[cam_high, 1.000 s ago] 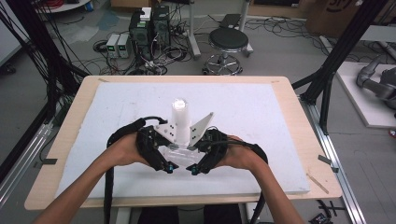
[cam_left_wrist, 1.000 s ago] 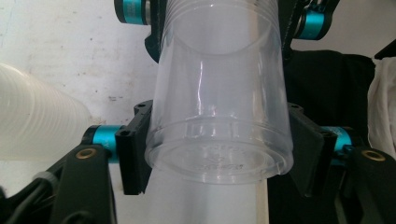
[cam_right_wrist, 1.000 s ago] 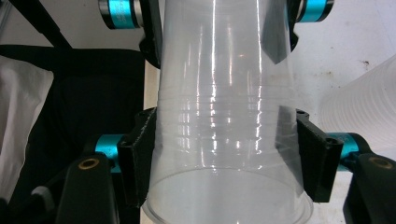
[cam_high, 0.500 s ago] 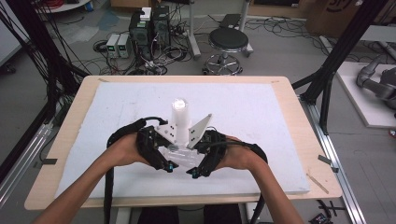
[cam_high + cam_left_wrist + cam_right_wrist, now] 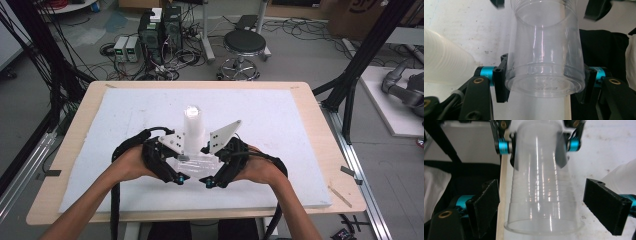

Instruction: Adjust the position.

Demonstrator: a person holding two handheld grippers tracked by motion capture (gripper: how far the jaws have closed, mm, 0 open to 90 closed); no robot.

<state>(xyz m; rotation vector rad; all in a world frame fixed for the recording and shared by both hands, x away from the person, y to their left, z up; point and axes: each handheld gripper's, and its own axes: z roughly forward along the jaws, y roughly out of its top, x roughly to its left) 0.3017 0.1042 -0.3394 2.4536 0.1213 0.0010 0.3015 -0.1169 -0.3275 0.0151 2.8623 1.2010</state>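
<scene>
A clear plastic cup (image 5: 545, 50) lies on its side in the air between the two grippers, low over the near middle of the white foam board (image 5: 300, 125) that covers the table (image 5: 320, 120). The left gripper (image 5: 544, 85) is clamped on the cup's base end, its two jaws pressing on either side of the bottom rim. The right gripper (image 5: 549, 207) faces it from the other side with its jaws spread wide around the cup's open mouth, the pads standing clear of the wall on both sides, so it grips nothing. In the high view the left gripper (image 5: 172, 167) and right gripper (image 5: 220, 167) sit close together, the cup (image 5: 197, 161) bridging them, each held in one of the person's hands. Just beyond them, toward the far side, stands a tall stack of white cups (image 5: 192, 125), upright on the board.

My reading is that one cup is already free of the stack and is in the middle of a handover or a two-handed hold: the left side has it securely, the right side is positioned but not yet closed. What remains, it seems, is for the right jaws to close on the rim end, and then for the cup to be set down somewhere on the board
</scene>
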